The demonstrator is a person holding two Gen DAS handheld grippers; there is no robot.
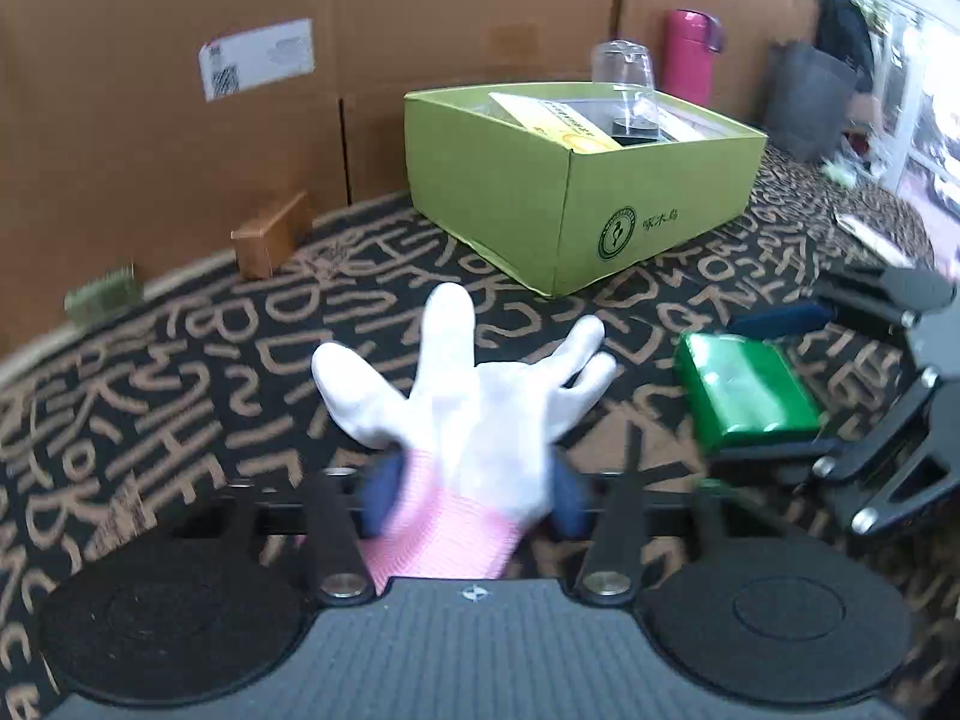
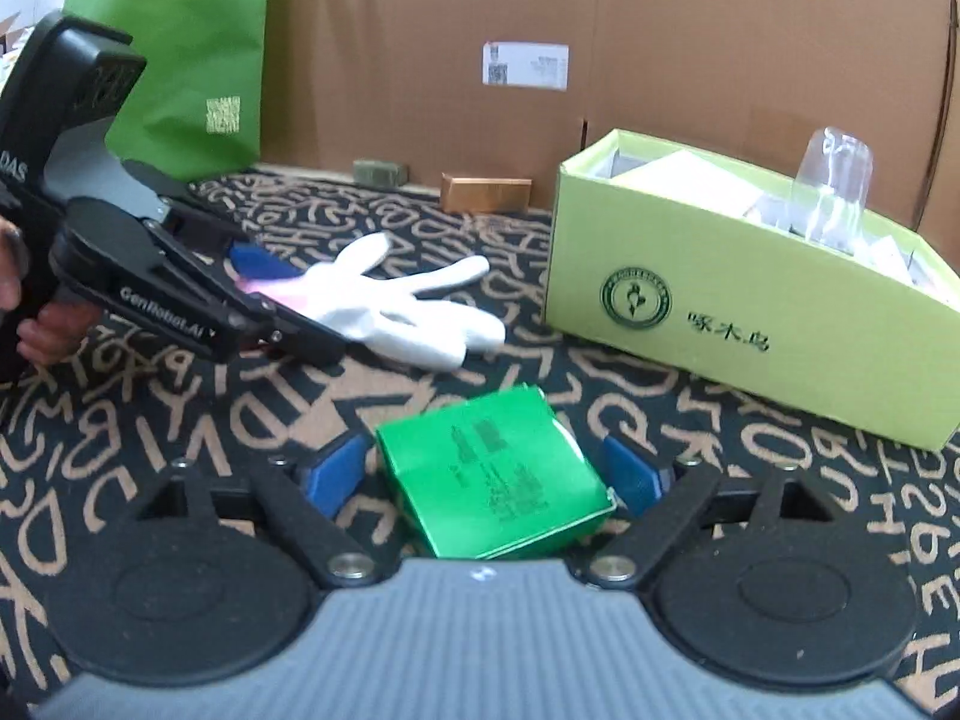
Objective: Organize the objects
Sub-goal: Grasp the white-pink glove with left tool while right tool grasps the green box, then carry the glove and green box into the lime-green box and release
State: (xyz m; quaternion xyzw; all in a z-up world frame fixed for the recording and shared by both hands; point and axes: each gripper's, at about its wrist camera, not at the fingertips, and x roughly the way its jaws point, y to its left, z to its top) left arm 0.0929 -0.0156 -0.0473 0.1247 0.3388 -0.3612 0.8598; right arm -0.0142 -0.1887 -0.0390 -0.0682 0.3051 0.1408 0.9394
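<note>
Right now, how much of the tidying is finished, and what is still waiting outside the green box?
Done: the green box already holds a clear cup and some packets. In hand: the left tool is closed on the cuff of the white glove; the right tool stands open around the green packet, not gripping it. Left: both of these, plus the small brown box by the wall.

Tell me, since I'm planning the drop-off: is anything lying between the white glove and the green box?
Nothing visible does. The white glove, its pink cuff between the left hand-held gripper's pads, faces bare patterned cloth up to the green box. The green packet lies off to the side.
</note>
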